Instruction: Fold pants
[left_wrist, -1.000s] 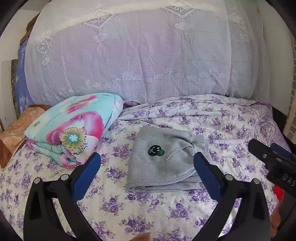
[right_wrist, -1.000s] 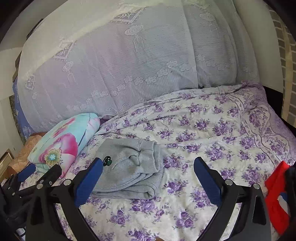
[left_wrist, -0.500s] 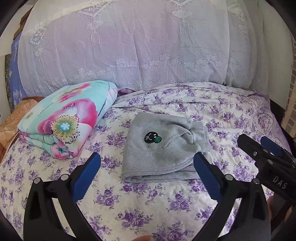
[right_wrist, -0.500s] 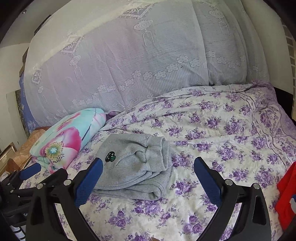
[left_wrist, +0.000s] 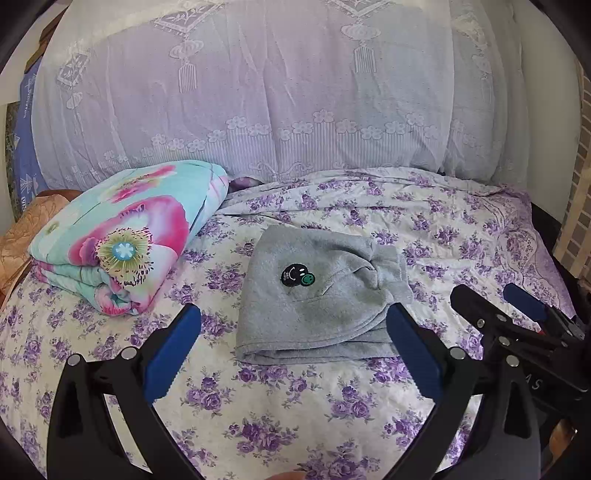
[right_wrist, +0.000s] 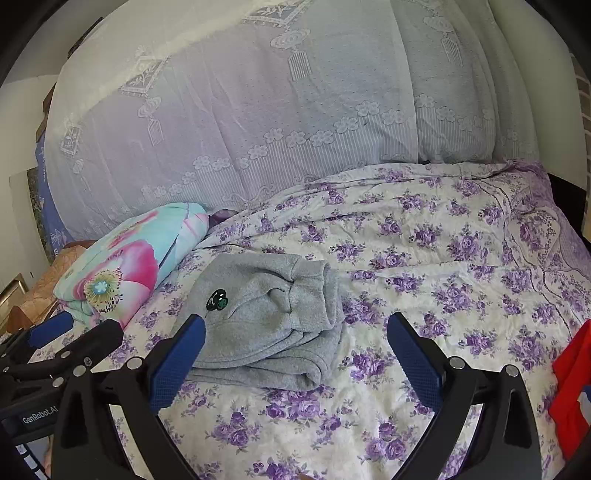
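Grey pants (left_wrist: 321, 295) lie folded into a compact bundle on the bed (left_wrist: 461, 221), roughly mid-mattress, a bit toward the left side; black-and-green smiley patch (left_wrist: 296, 276) faces up, ribbed waistband or cuff end bunched at the bundle's right side. Left gripper (left_wrist: 291, 343) hovers above the bed's near edge, blue-padded fingers (left_wrist: 171, 352) spread wide, holding nothing, clear of the cloth. Right gripper (right_wrist: 295, 354) is the same: jaws wide apart, empty, hovering at the near edge just right of the pants. Both grippers sit side by side, each visible in the other's view. Folded floral quilt (left_wrist: 122, 236), teal and pink, rests by the bed's left edge, near the pants but not touching. White lace cover (left_wrist: 277, 92) drapes over a big pile at the far edge. Red cloth (right_wrist: 574, 384) at the right edge, only partly visible.
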